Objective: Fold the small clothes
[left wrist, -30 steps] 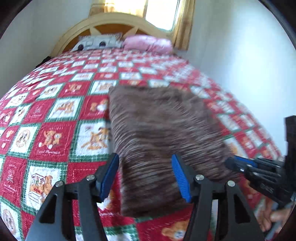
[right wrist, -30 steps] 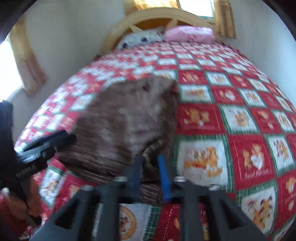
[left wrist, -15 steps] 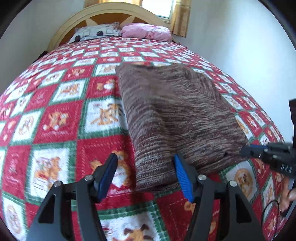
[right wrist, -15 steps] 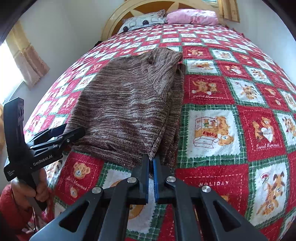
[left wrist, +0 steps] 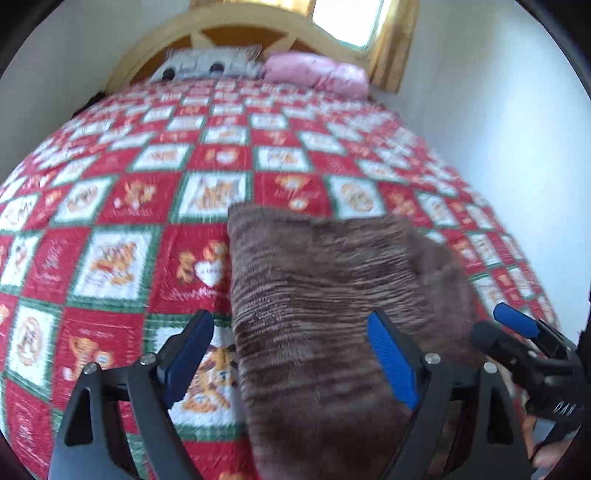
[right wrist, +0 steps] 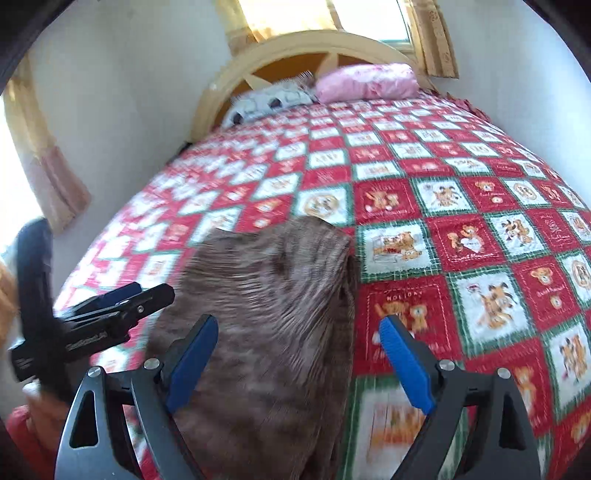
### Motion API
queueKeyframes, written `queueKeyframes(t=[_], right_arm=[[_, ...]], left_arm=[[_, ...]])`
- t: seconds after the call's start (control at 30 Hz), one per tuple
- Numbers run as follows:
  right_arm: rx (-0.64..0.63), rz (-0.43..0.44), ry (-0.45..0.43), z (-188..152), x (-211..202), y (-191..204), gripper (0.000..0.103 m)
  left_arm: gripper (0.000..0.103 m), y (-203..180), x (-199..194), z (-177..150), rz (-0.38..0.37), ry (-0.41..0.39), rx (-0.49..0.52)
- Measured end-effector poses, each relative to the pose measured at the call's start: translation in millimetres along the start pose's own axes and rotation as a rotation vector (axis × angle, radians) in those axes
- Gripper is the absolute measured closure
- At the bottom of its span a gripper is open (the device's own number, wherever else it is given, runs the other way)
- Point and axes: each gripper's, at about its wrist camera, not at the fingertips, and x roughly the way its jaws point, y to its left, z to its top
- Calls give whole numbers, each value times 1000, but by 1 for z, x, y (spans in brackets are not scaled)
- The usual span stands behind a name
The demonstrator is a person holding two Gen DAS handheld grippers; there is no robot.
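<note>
A brown knitted garment [left wrist: 325,295] lies folded into a rough rectangle on the bed [left wrist: 110,206], near the foot edge and toward the right-hand side of the quilt, its long sides running toward the headboard [right wrist: 295,48]. The quilt is a red, white and green patchwork printed with teddy bears. Both views are smeared by motion blur, so the knit's finer folds cannot be made out.

The left gripper [left wrist: 291,354] hangs over the near left part of the garment with its jaws spread wide: one blue pad is over the quilt just beside the garment's left edge, the other is over the brown knit. Nothing is held between them. In the right wrist view this same gripper [right wrist: 122,299] shows at the garment's left side, black with a printed label.

The right gripper [right wrist: 299,358] also has its jaws spread wide and holds nothing. Its left pad is over the garment, its right pad over the quilt just past the garment's right edge. In the left wrist view it [left wrist: 513,332] appears at the garment's near right corner, close to the fabric; whether it touches cannot be told.

At the head of the bed a grey-patterned pillow [left wrist: 210,66] and a pink pillow [left wrist: 314,74] lie side by side against the arched wooden headboard, under a curtained window [left wrist: 347,22].
</note>
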Motion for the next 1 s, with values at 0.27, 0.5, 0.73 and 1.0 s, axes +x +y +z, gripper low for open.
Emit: queueKeyframes(t=[0.27,0.5,0.73,1.0], right_arm=[[26,-7,15,-27,42,-17,38],[-26,15,-1,-29,42,-5,55],[27,75,12,-29,44,-14,55],[7,65,-1,-30,42,-7,62]], left_arm=[[11,2,23,-28,16,-9,-3],[22,5,20,-29,-41,-14,-10],[29,-4,22,-27,-22,-29,24],[41,-9,19,-28,-11,-48,48]])
